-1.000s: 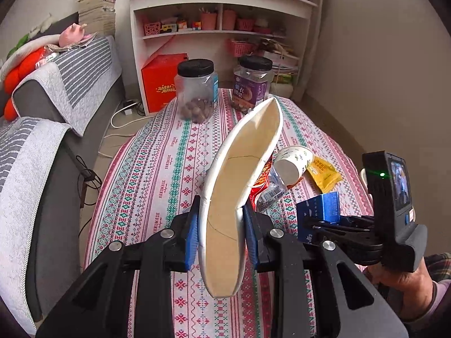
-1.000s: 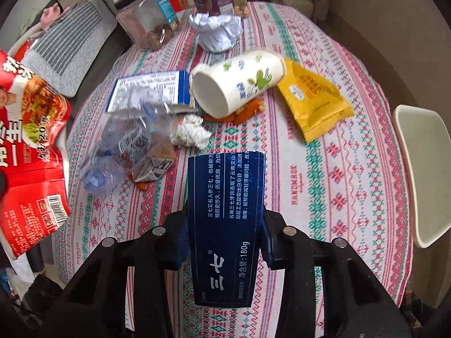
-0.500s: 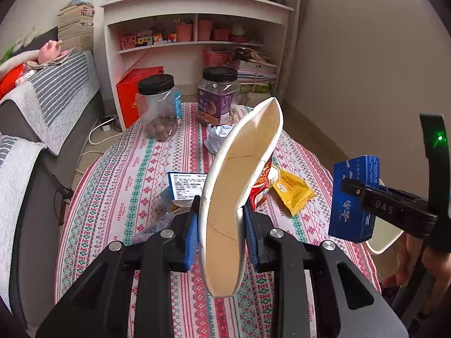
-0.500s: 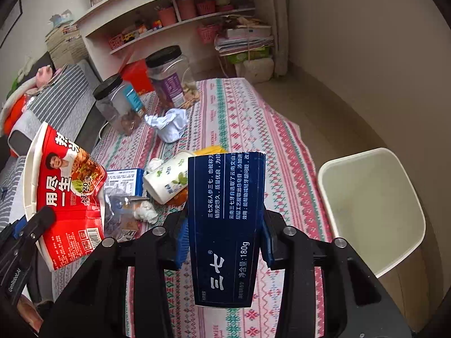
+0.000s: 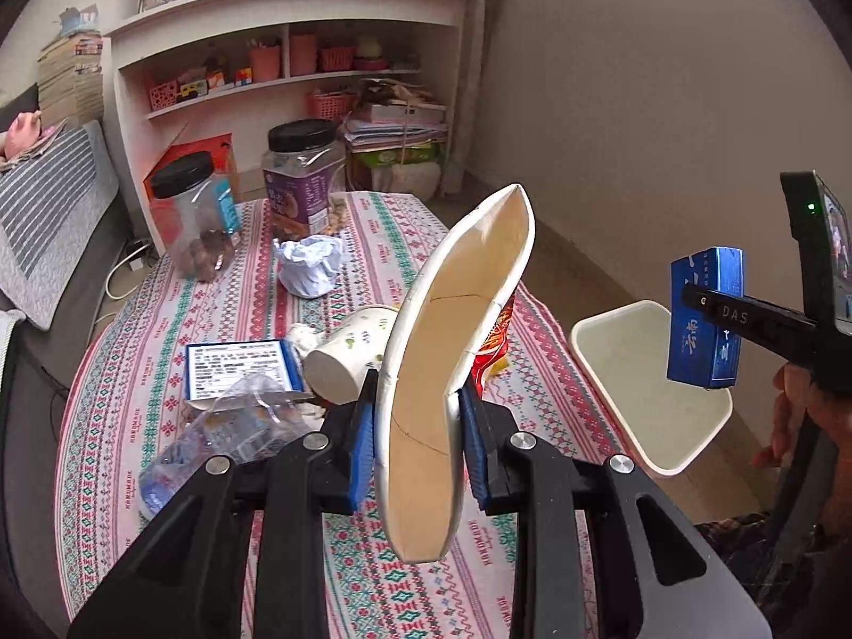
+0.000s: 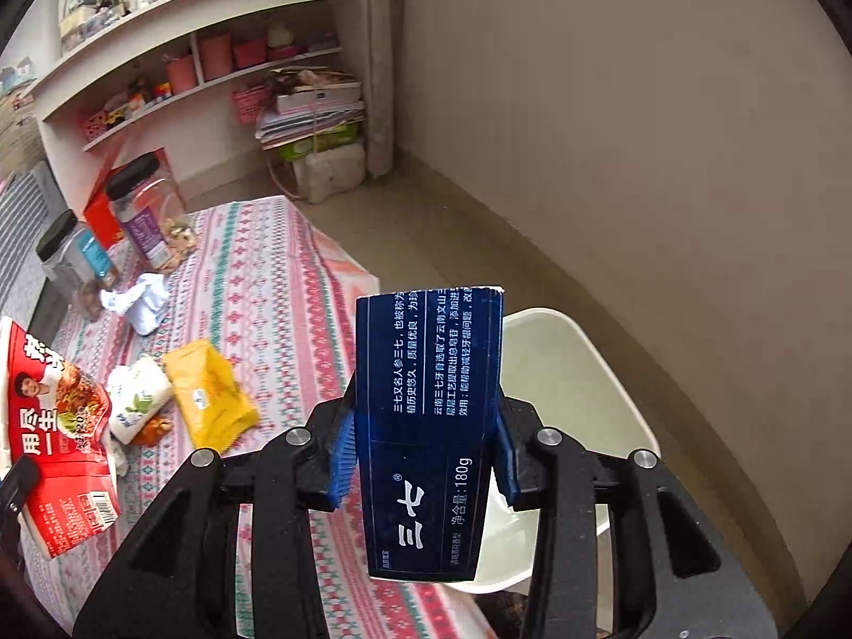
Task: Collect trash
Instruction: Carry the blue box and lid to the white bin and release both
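My left gripper [image 5: 420, 426] is shut on a squashed red instant-noodle cup [image 5: 447, 351], held above the table; the cup also shows in the right wrist view [image 6: 58, 426]. My right gripper [image 6: 426, 458] is shut on a dark blue toothpaste box [image 6: 431, 426], held over the white trash bin [image 6: 575, 388] beside the table. The box [image 5: 705, 319] and bin [image 5: 628, 362] also show in the left wrist view. A paper cup [image 5: 346, 357], a crushed plastic bottle [image 5: 229, 436], a blue-edged carton [image 5: 234, 367], a yellow packet [image 6: 207, 399] and crumpled paper [image 5: 309, 266] lie on the table.
Two black-lidded jars [image 5: 197, 223] [image 5: 303, 181] stand at the table's far end. A white shelf unit [image 5: 287, 53] stands behind. A sofa [image 5: 48, 213] runs along the left. The wall [image 6: 639, 133] is close on the right.
Both grippers have risen and swung right with their loads. The blue box went from over the table to over the white bin.
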`<action>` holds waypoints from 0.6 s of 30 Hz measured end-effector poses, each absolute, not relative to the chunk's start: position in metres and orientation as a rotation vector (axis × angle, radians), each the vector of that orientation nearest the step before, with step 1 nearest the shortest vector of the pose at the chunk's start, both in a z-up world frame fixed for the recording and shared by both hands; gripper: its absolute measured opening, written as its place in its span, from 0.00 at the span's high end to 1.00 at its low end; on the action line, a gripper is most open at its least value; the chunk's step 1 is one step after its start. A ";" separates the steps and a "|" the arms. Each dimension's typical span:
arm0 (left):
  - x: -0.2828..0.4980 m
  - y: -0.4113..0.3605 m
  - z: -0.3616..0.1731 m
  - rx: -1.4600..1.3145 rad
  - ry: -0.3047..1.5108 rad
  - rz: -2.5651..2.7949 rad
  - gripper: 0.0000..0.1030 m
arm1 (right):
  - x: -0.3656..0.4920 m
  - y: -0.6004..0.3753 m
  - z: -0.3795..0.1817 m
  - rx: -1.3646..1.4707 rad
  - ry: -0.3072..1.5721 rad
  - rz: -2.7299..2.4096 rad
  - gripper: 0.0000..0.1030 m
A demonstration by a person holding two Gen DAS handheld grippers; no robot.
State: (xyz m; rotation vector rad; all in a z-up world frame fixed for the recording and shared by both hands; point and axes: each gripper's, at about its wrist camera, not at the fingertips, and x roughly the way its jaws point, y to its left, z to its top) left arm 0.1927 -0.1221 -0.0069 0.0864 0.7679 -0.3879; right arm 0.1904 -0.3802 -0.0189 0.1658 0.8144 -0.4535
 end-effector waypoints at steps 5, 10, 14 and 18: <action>0.190 -0.164 -0.010 0.110 0.773 -0.463 0.72 | 0.174 -0.410 -0.010 0.182 0.786 -0.566 0.28; 0.190 -0.208 -0.011 0.137 0.773 -0.534 0.72 | 0.155 -0.437 0.003 0.221 0.723 -0.620 0.20; 0.192 -0.242 -0.015 0.129 0.794 -0.586 0.72 | 0.149 -0.457 0.010 0.268 0.704 -0.643 0.20; 0.196 -0.279 -0.017 0.122 0.817 -0.634 0.69 | 0.137 -0.476 0.016 0.319 0.679 -0.667 0.18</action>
